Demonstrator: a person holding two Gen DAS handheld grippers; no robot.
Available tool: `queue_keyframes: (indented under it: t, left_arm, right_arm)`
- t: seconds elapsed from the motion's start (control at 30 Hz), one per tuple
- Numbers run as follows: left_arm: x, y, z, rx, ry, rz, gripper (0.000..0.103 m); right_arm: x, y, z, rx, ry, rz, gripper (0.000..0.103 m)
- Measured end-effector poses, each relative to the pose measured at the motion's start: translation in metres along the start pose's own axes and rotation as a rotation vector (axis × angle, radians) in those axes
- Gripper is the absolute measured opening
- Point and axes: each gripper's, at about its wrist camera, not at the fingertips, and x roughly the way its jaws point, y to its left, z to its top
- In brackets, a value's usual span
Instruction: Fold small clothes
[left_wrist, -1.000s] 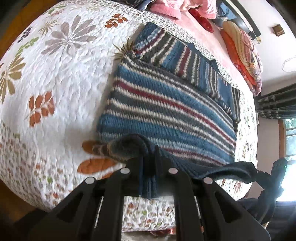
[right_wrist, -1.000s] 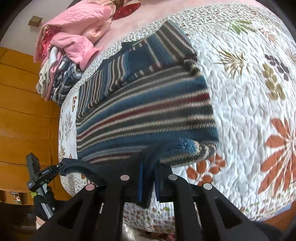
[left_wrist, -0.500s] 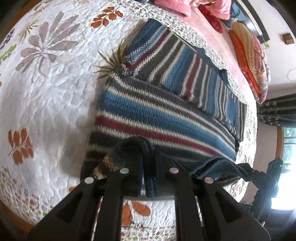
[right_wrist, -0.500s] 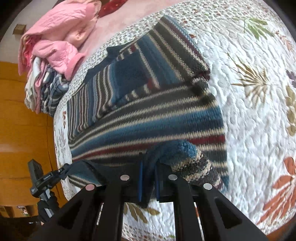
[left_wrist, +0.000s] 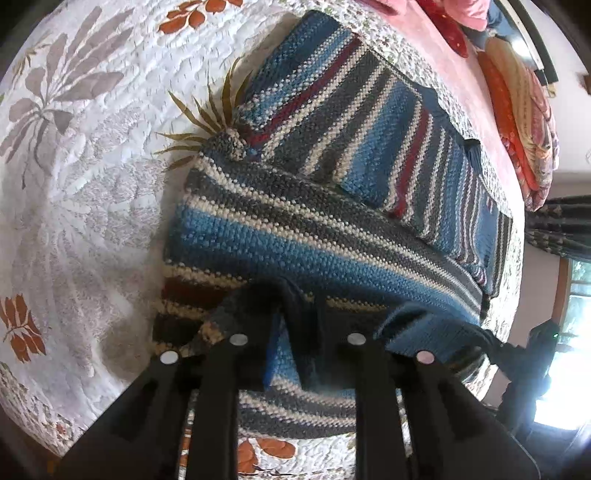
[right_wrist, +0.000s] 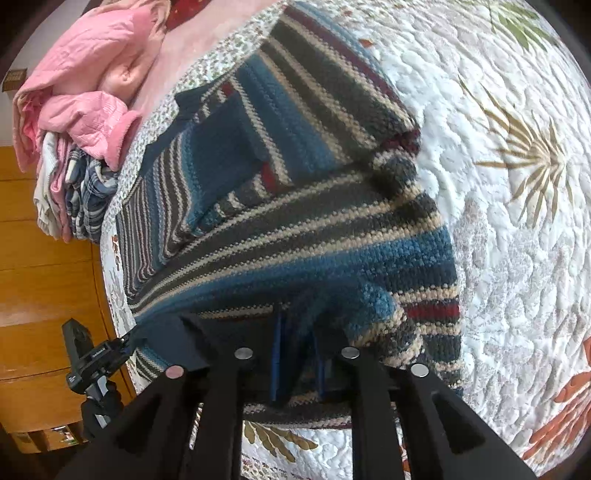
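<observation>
Here, one striped knit sweater (left_wrist: 295, 236) spread on a white leaf-print quilt (left_wrist: 74, 184), ahead of and under both sets of jaws. Hem edge bunched and pinched between the fingers of the left gripper (left_wrist: 295, 343), jaws clamped on the knit; same again at the right gripper (right_wrist: 295, 354), jaws closed on a gathered fold of the hem. Hem lifted and doubled over the sweater's lower stripes just before the fingertips. Two sleeves folded across the chest beyond the jaws, well ahead. One sweater, two grippers, one quilt. Further off past the right jaws, to their left, one heap of pink and plaid clothes (right_wrist: 81, 122). Far beyond the left jaws, to their right, an orange patterned bundle (left_wrist: 517, 107) near the bed's end.
</observation>
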Motion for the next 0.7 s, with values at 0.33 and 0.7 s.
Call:
queue_keyframes:
  t: [0.33,0.7]
  left_arm:
    - [-0.033,0.006,0.008,-0.037,-0.079,-0.012,0.049]
    - [-0.054,-0.001,0.013,0.005,-0.127,-0.021,0.056]
  right_arm:
    - [-0.013,-0.008,0.001,0.036,-0.049,-0.025,0.03]
    - [-0.057,-0.011,0.007,0.029,-0.198,-0.043,0.035]
